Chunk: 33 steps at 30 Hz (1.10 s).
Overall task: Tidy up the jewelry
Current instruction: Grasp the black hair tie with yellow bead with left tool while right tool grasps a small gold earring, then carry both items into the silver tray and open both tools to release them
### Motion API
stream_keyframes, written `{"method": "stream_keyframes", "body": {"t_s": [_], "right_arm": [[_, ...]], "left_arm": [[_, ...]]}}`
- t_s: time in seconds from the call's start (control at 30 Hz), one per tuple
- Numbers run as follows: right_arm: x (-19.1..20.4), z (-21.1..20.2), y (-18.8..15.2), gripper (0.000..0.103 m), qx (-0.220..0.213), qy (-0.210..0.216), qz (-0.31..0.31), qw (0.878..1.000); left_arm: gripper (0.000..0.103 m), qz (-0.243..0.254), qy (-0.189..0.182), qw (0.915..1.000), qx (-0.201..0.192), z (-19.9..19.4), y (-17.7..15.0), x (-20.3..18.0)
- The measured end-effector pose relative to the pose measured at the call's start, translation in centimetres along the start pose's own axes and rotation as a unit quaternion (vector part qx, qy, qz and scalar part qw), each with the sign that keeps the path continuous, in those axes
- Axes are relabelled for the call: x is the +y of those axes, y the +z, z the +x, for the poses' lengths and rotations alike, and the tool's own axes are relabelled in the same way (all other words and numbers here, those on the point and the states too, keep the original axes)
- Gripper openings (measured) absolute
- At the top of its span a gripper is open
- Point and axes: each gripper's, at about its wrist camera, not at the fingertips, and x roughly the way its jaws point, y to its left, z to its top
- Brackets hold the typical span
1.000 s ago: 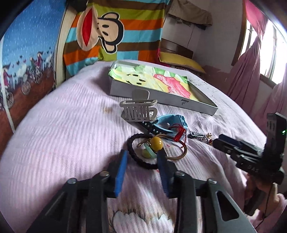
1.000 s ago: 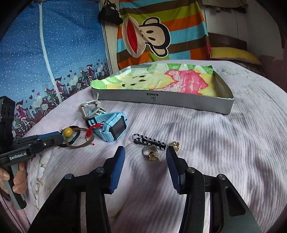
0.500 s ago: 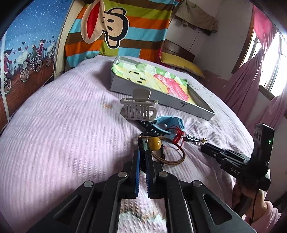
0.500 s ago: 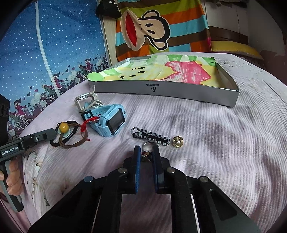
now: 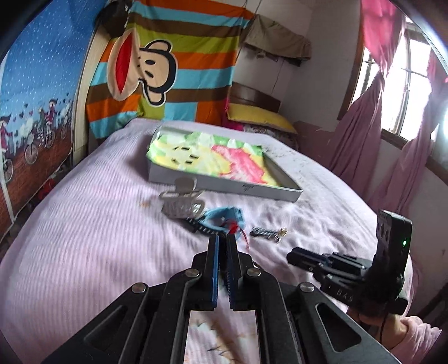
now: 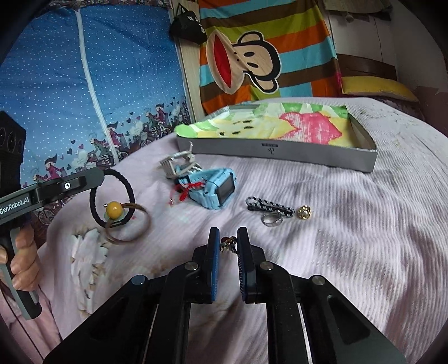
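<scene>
Two things hang in our grippers: our left gripper pinches the black hair tie, our right gripper pinches a small charm. Straight ahead, past both, we see the gray box.

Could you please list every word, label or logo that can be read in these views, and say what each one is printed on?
"GenRobot.AI": white lettering on the side of the left tongs, seen from the right wrist.
"DAS": faint letters on the body of the right tongs, seen from the left wrist.
Small dark mark on the front wall of the grey tray: too small to read.
Print on the black bag on the wall: blurred, unreadable.
</scene>
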Motion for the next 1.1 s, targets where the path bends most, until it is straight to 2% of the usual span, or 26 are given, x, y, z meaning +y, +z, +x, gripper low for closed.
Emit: {"method": "stream_keyframes", "body": {"t_s": [0.17,0.57,0.8,1.0,1.1], "right_arm": [[0.6,-1.4,1.0,0.011,-0.028,0.011,-0.007,1.0],[-0.1,-2.8,1.6,0.011,-0.053,0.011,0.002,0.999],[-0.5,-2.2,1.2,0.011,-0.043,0.012,0.008,0.999],[-0.4,-1.1,0.9,0.011,-0.032,0.015,0.006,0.999],[-0.2,-0.4,0.9,0.011,-0.028,0.015,0.003,0.999]], "left_arm": [[0.005,0.013,-0.009,0.9998,-0.014,-0.4,1.4,-1.0],[0.005,0.012,-0.048,0.9988,0.003,1.3,3.3,-2.4],[0.005,0.016,-0.016,0.9987,0.047,3.8,1.6,-2.0],[0.005,0.018,0.057,0.9945,0.086,5.3,-0.2,1.5],[0.005,0.001,0.075,0.993,0.091,5.3,-0.4,3.9]]}}
